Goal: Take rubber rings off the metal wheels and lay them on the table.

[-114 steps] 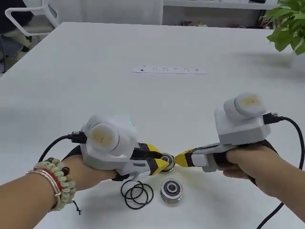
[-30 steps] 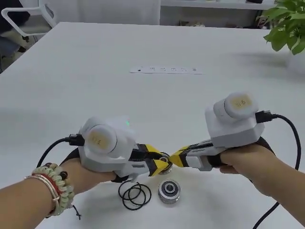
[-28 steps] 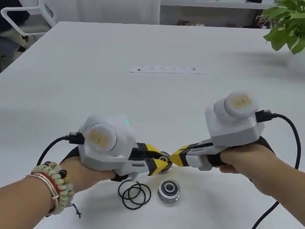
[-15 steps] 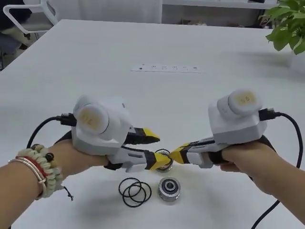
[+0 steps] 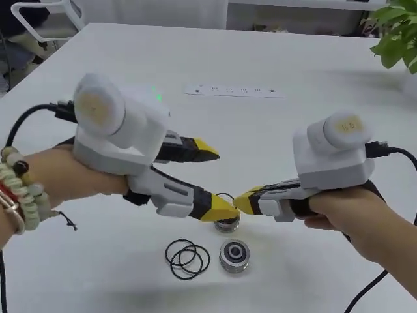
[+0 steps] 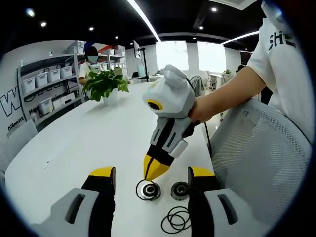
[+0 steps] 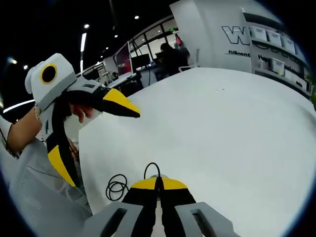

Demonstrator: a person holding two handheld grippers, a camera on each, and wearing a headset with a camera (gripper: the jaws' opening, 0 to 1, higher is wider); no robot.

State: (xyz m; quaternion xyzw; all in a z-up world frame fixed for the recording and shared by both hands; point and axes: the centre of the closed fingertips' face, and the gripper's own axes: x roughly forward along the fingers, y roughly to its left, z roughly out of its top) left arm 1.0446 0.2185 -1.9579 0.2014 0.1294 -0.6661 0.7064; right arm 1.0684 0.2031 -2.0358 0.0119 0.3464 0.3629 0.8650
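the white table point(image 5: 130, 78) runs wide under an open office, with a power strip point(image 5: 234, 90) lying flat far out and a plant point(image 5: 397, 32) at its far right corner. near us the left gripper point(image 5: 221, 182) hangs with its jaws released and spread wide, one tip high and one low beside the work; we judge it is standing clear so the ring has room to come off. the right gripper point(image 5: 240, 201) lies level from the other side, jaws clenched tip to tip on a thin black rubber ring point(image 7: 150, 164) that loops up just above the metal wheel point(image 5: 226, 224) on the table below. pinching it there should let it stretch over the rim. a second wheel point(image 5: 234, 255) sits just in front, and the loose rings point(image 5: 187, 257) lie overlapping beside it, already laid down.
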